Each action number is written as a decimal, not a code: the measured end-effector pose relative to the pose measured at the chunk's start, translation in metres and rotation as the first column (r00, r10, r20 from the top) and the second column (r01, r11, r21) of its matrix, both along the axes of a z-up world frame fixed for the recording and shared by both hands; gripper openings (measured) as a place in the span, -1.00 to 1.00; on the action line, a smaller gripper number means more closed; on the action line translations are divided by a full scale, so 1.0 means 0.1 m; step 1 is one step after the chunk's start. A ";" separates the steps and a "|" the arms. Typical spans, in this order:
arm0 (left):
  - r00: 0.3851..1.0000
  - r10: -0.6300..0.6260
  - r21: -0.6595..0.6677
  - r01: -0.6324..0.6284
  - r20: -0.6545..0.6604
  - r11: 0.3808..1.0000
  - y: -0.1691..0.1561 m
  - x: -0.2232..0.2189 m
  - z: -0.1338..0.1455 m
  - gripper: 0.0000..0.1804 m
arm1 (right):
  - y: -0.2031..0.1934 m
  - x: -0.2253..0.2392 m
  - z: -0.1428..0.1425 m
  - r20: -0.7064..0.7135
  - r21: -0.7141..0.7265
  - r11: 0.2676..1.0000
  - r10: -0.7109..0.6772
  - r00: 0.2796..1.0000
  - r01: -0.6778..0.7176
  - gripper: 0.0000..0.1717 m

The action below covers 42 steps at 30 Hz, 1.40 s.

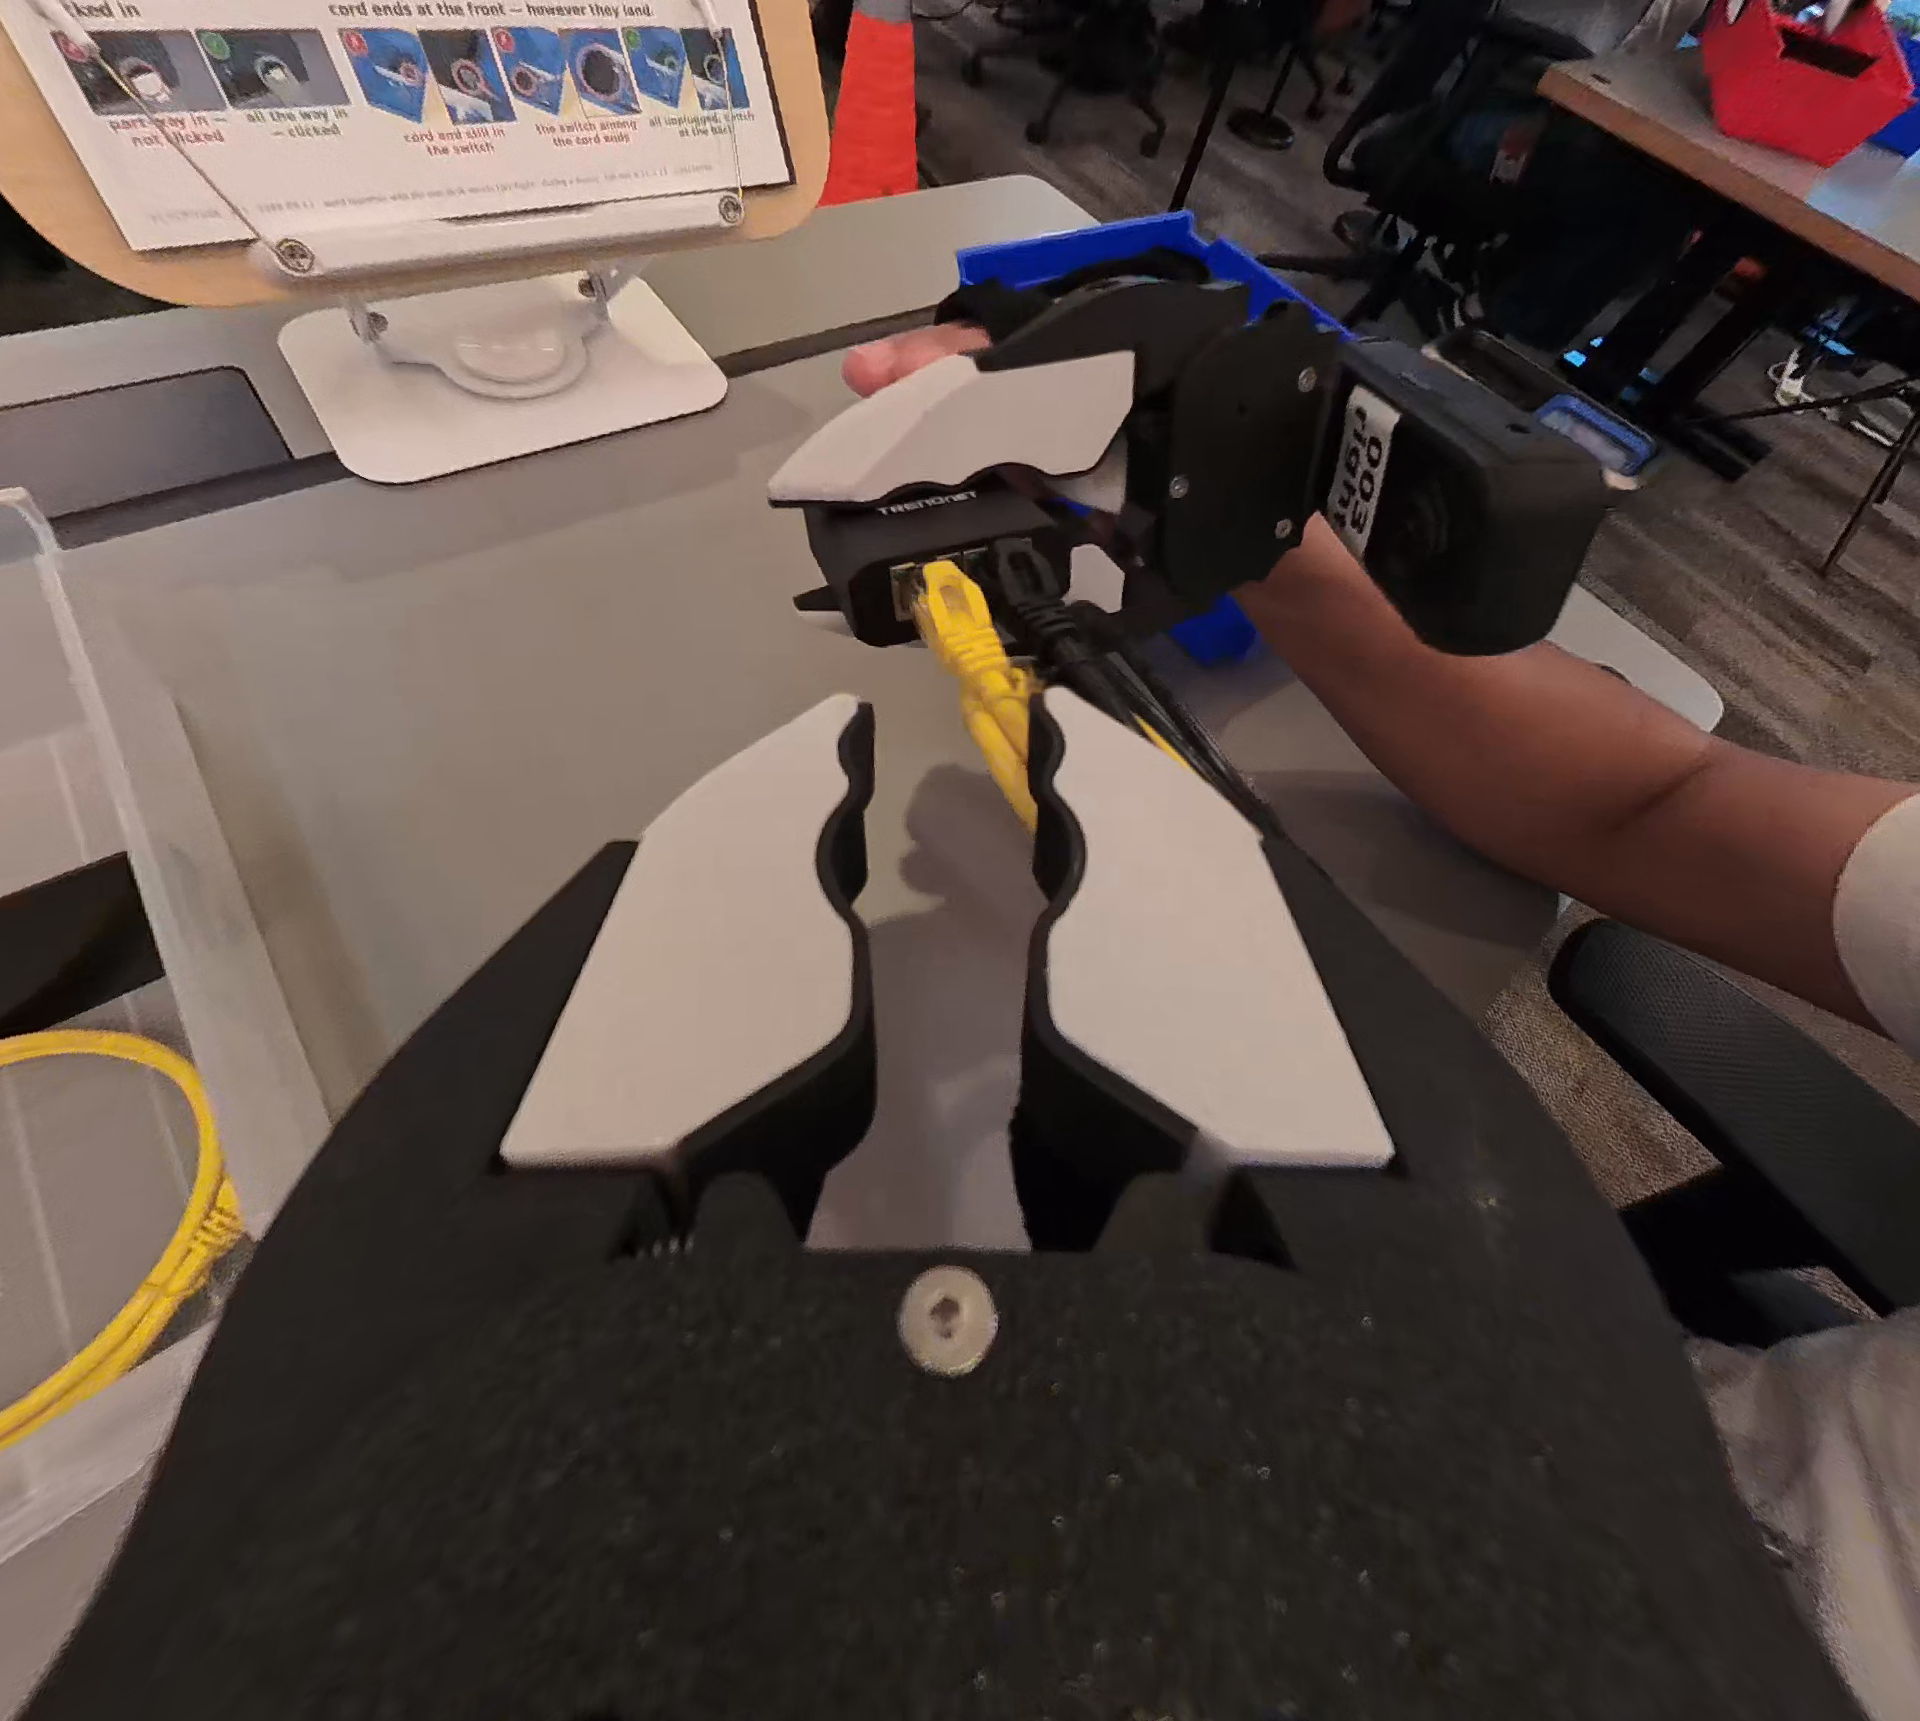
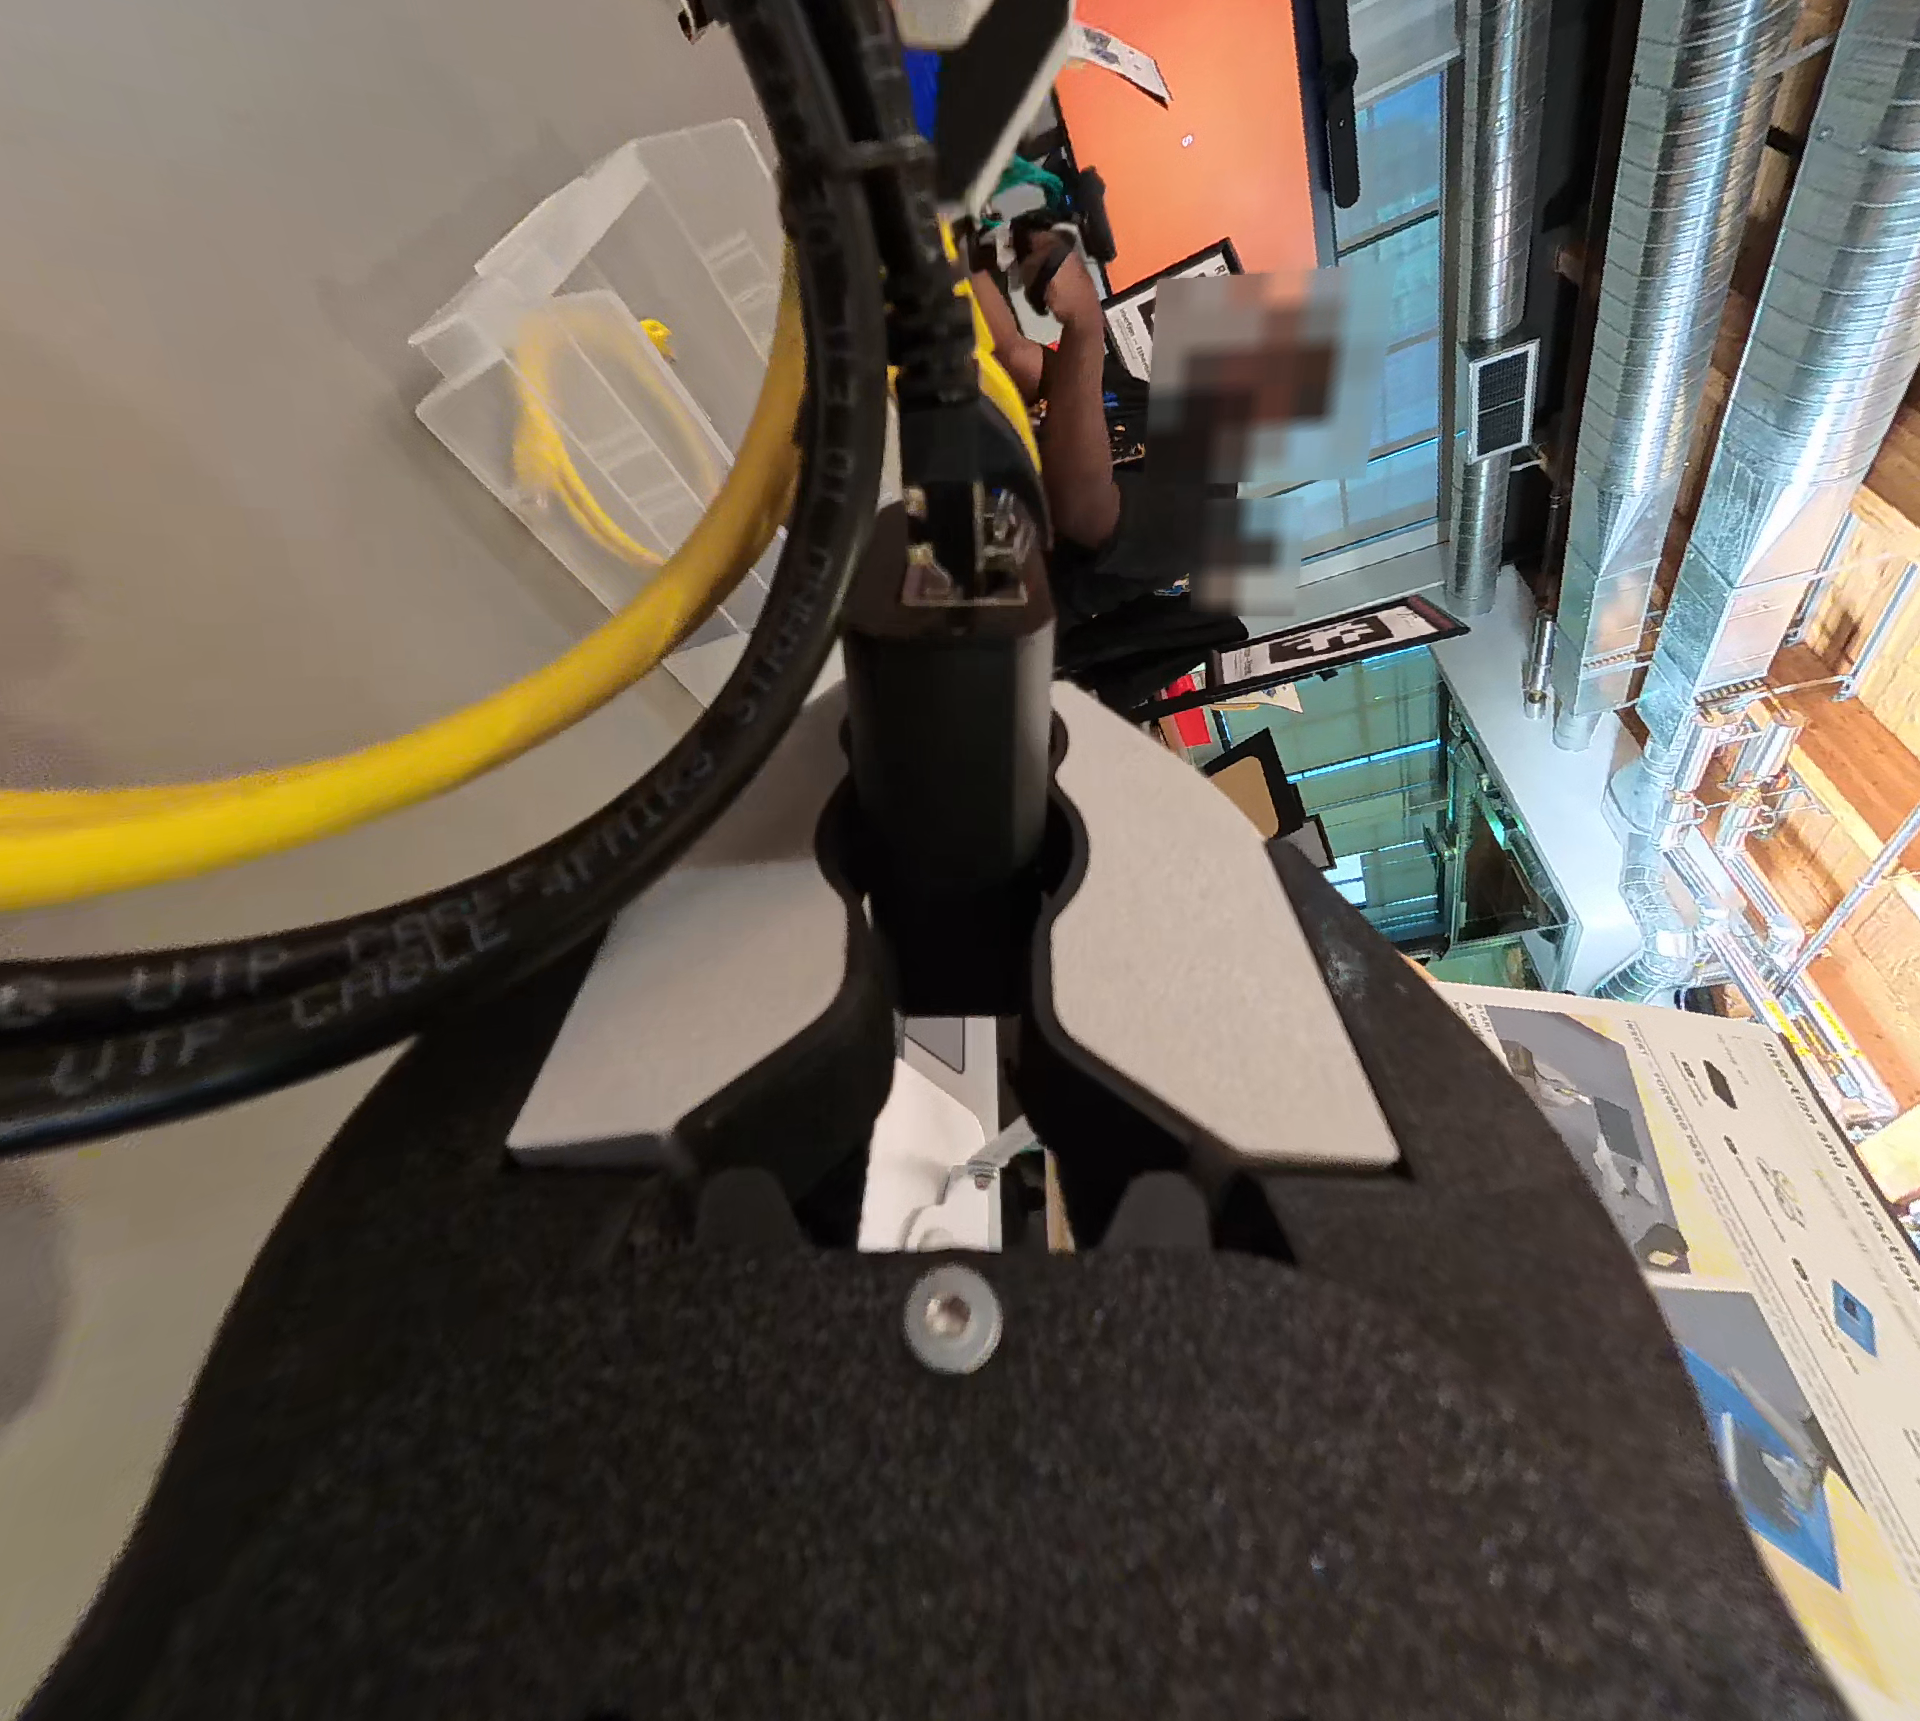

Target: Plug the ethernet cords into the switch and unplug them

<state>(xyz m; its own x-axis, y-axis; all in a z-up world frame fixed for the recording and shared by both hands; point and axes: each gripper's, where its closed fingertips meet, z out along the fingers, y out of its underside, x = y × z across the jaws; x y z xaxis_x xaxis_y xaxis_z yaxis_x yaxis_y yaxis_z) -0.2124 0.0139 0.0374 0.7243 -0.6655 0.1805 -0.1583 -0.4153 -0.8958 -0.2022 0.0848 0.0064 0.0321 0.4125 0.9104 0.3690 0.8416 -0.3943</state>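
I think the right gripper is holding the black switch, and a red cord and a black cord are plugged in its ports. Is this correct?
Not quite: the coloured cord is yellow, not red. The left wrist view shows a yellow cord and a black cord plugged into the black switch, which the right gripper does hold.

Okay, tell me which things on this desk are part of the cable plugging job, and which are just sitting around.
Part of the job:
black switch, clamped in the right tongs
yellow cord, plugged into the switch
black cord, plugged in too
left tongs, open beside the yellow cord

Just about:
instruction sheet
orange cone
red bin
blue bin
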 end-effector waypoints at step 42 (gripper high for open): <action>0.978 -0.050 -0.142 0.022 -0.200 0.990 0.07 -0.12 -0.23 -0.88 | -0.03 -0.09 -0.08 0.015 -0.008 0.999 -0.031 0.999 0.031 -0.71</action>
